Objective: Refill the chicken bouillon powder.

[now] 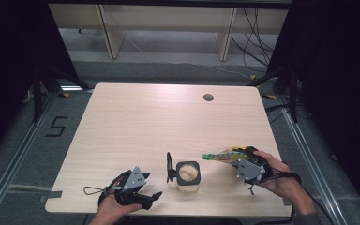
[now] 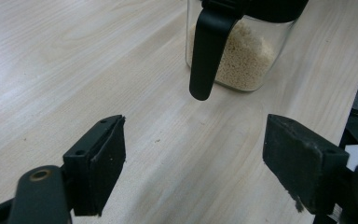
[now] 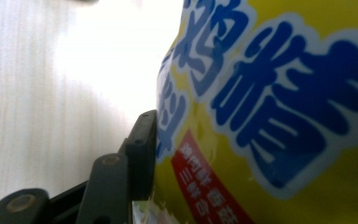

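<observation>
Two grippers, one jar, one pouch.

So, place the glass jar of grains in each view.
High view: glass jar near the front edge, between the two tongs.
Left gripper view: top centre, beyond the open jaws.
Right gripper view: not in it.
Shared landmark: the jar's black flip lid.

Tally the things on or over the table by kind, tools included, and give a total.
Glass jar of pale granules with a black flip lid: 1
Yellow seasoning pouch with a green cap, held in the right tool: 1
Hand-held tools, with the left tool open and empty: 2
Total: 4
</observation>
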A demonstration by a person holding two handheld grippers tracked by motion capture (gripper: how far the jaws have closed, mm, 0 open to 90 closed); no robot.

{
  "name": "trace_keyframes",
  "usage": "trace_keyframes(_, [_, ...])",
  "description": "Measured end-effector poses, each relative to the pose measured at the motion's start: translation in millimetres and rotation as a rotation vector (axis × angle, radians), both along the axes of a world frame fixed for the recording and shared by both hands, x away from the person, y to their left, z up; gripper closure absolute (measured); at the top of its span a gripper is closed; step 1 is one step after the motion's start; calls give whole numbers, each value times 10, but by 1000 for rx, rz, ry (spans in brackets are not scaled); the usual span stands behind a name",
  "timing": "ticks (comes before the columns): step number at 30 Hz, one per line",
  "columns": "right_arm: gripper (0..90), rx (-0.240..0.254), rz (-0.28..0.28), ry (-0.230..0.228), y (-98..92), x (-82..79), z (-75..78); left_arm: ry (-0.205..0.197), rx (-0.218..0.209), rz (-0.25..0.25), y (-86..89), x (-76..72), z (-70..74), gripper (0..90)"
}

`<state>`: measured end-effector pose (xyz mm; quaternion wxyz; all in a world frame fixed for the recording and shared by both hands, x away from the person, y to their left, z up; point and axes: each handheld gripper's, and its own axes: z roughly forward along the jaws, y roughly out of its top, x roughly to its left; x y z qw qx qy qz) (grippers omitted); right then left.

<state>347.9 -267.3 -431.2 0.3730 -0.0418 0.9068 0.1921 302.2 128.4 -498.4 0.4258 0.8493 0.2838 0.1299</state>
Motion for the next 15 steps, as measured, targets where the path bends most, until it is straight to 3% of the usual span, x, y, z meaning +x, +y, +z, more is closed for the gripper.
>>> trace_keyframes(2, [530, 46, -20, 22, -50, 15, -4, -2, 2, -4, -1, 3, 1, 209])
trace_keyframes(4, [536, 46, -3, 16, -96, 53, -1, 2, -1, 1, -4, 0, 0, 209])
trace_keyframes(8, [541, 106, -35, 19, -164, 86, -45, -2, 1, -1, -4, 2, 0, 208])
trace_keyframes(9, [542, 129, -81, 34, -174, 68, -70, 2, -2, 1, -7, -1, -1, 209])
trace_keyframes(11, [544, 141, -75, 37, -189, 95, -78, 1, -1, 0, -5, 0, 0, 208])
trace_keyframes(12, [545, 172, -52, 44, -205, 118, -75, 1, 0, 1, -4, 1, 0, 208])
trace_keyframes(13, [546, 204, -72, 75, -220, 113, -84, 1, -1, 1, -4, 1, 0, 209])
trace_keyframes(14, [546, 204, -51, 81, -228, 131, -78, 1, -1, 0, -3, 1, 0, 209])
trace_keyframes(15, [547, 227, -71, 87, -242, 118, -81, 1, -1, -1, -4, 0, 0, 208])
